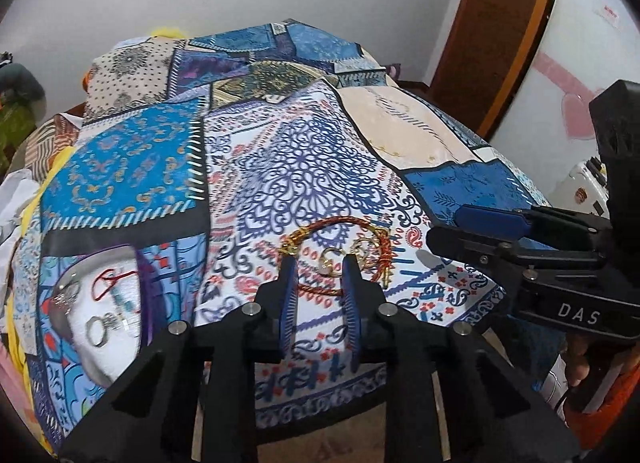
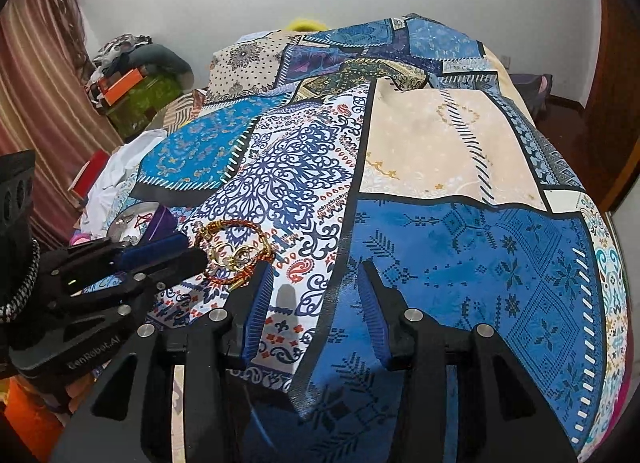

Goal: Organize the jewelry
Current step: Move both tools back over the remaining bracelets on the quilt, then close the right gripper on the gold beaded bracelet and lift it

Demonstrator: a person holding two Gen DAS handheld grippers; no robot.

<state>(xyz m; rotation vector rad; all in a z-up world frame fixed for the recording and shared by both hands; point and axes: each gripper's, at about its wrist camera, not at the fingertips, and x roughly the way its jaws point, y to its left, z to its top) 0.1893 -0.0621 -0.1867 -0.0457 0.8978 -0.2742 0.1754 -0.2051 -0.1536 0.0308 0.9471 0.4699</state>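
A red and gold braided bracelet (image 1: 340, 229) lies on the patterned bedspread, with gold earrings (image 1: 332, 259) inside its loop. My left gripper (image 1: 319, 263) is open, its blue fingertips (image 1: 289, 267) on either side of the earrings, just above the bracelet. A clear jewelry box (image 1: 100, 303) with a white lining, a red piece and a silver ring sits to the left. My right gripper (image 2: 314, 269) is open and empty over the bedspread, right of the bracelet (image 2: 232, 251). The left gripper (image 2: 160, 255) shows in the right wrist view too.
The patchwork bedspread (image 2: 460, 223) covers the whole bed. The bed's near edge runs just under both grippers. Clothes and boxes (image 2: 128, 79) pile up at the far left by a curtain. A wooden door frame (image 1: 500, 43) stands at the right.
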